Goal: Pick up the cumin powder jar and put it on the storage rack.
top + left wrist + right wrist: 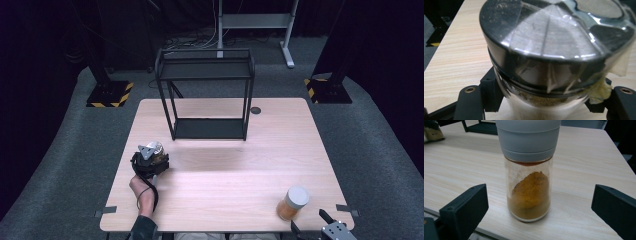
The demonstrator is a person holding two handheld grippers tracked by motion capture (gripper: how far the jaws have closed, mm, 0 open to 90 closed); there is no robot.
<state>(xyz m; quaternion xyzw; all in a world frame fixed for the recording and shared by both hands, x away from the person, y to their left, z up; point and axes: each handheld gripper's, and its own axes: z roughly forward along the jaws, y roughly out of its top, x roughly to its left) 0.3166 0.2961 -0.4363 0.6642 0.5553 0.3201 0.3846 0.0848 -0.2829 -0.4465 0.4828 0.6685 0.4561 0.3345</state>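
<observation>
A glass jar point(549, 50) with a shiny black lid and pale brown powder inside stands near the table's left side. My left gripper point(544, 97) is shut on it, one black jaw pressed to each side just under the lid. From above, that gripper point(152, 159) covers most of the jar point(160, 148), with a hand behind it. A second jar point(530, 182), grey-lidded and holding orange powder, stands upright at the front right point(292, 204). My right gripper point(540, 207) is open, its jaws wide apart on either side of this jar without touching it.
A black two-tier metal rack point(207, 95) stands at the back middle of the wooden table point(225, 165). A small dark round hole point(255, 110) sits right of the rack. The right gripper point(310, 224) is at the table's front edge.
</observation>
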